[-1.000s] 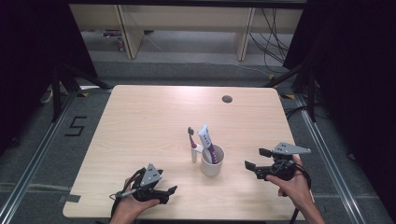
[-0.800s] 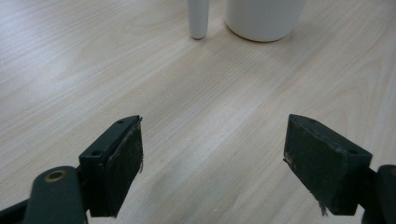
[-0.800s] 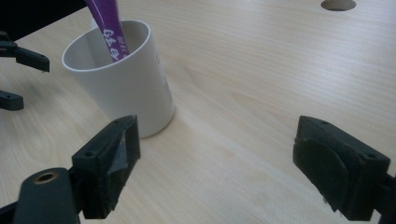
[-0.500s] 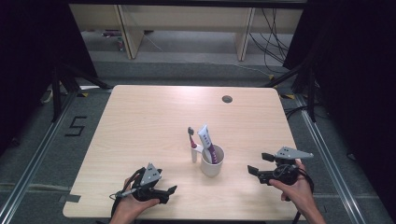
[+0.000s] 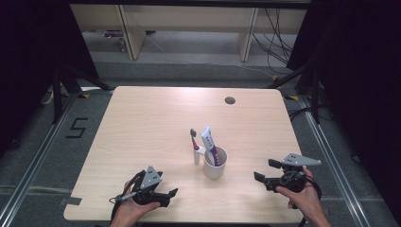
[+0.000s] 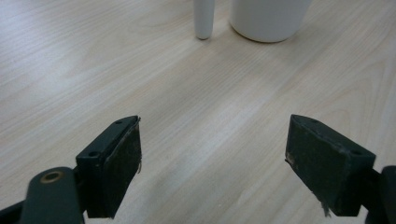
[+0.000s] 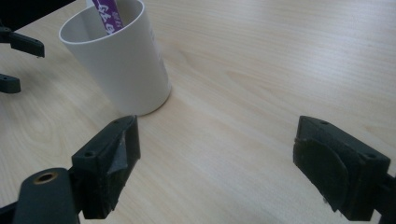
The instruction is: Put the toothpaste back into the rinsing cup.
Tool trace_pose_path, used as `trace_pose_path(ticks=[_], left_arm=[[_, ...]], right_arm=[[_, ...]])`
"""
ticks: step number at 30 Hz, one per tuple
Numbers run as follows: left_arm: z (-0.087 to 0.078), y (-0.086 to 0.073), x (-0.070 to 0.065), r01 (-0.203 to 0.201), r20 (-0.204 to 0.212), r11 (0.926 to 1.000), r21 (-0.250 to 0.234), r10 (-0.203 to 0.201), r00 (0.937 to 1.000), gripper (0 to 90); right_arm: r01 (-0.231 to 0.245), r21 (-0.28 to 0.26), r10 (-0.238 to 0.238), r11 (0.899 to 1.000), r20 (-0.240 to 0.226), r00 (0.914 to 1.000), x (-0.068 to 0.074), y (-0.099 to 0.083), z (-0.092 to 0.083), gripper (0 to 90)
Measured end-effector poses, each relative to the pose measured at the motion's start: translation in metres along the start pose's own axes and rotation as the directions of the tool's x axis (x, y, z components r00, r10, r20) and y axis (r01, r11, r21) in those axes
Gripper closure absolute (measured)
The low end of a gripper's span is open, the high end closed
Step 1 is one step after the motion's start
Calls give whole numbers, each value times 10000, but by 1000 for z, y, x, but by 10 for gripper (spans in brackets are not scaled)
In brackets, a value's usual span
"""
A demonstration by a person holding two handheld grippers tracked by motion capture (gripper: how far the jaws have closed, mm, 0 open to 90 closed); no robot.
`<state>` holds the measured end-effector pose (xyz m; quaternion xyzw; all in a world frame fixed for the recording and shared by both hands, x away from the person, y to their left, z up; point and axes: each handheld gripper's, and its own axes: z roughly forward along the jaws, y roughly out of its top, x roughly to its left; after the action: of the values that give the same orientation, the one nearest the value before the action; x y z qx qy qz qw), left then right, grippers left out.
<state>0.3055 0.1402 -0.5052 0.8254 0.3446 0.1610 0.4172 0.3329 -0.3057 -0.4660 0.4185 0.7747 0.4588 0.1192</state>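
**Both tools wide open beside the cup**

While the white cup stands upright near the front middle of the pale wooden worktop, the high view shows a purple-and-white toothpaste tube leaning inside it and a toothbrush upright just beside it on the cup's left. The left tool sits low at the front edge, held in a hand, its jaws apart and empty. The right tool is held by the other hand to the right of the cup, jaws spread and aimed toward it — nothing between them.

From the left gripper view, the left tool has its two black jaws far apart over bare wood; the cup's base and the toothbrush's white foot stand ahead, well apart from the jaws.

From the right gripper view, the right tool is likewise wide open and empty. The cup stands near its left jaw — not touching — with the purple tube inside.
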Motion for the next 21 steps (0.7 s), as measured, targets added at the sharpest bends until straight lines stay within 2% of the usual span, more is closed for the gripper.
trace_pose_path(ticks=[1,2,3,4,5,6,8,9,10,12,13,14,15,16,17,19,21], left_arm=[[0,0,-1,34,17,10000,47,-34,10000,181],[-1,0,0,-41,3,9999,116,41,10000,181],[-1,-1,0,31,27,10000,65,-31,10000,181],[-1,-1,0,19,16,10000,24,-20,10000,181],[-1,-1,0,21,5,10000,18,-21,10000,181],[-1,-1,0,19,3,10000,20,-19,10000,181],[-2,-2,0,-22,-2,10000,30,22,10000,181],[-2,-2,-1,-3,-12,10000,51,3,10000,180],[-2,-2,-1,13,-40,9999,101,-13,10000,181],[-2,-2,-1,32,-42,10000,85,-32,10000,181],[-2,-2,-1,36,-43,10000,82,-35,10000,181],[-2,-2,-1,32,-40,10000,91,-32,10000,181],[-2,-2,-1,29,-43,10000,92,-29,10000,181],[-2,-2,-1,30,-55,10000,92,-29,10000,181],[-2,-2,-1,29,-62,10000,86,-29,10000,181],[-2,-2,-1,33,-66,10000,75,-32,10000,181],[-2,-2,-2,29,-88,10000,71,-28,10000,181]], right_arm=[[205,35,-205,9998,-63,9998,-1,-1,-2,157],[95,31,-95,9999,-68,9999,1,-2,-2,156],[349,-28,-349,9994,-62,9994,0,-3,-3,157],[349,13,-349,9994,36,9994,1,-4,-4,156],[33,131,-32,9999,-81,10000,4,-6,-5,156],[434,58,-434,9990,31,9991,2,-6,-5,156],[152,122,-153,9998,27,9999,5,-9,-6,156],[315,132,-316,9994,69,9995,4,-10,-6,156],[47,346,-48,9994,28,10000,6,-12,-8,156],[279,287,-281,9992,63,9996,6,-14,-8,156],[124,309,-127,9994,120,9998,8,-16,-8,156],[409,344,-413,9986,106,9991,7,-16,-9,156],[477,265,-481,9985,139,9987,7,-17,-7,156],[202,419,-206,9989,108,9997,10,-18,-10,156],[541,428,-548,9976,157,9984,8,-18,-11,156],[555,461,-563,9974,151,9983,9,-20,-11,156],[260,586,-268,9979,114,9996,12,-22,-13,156]])
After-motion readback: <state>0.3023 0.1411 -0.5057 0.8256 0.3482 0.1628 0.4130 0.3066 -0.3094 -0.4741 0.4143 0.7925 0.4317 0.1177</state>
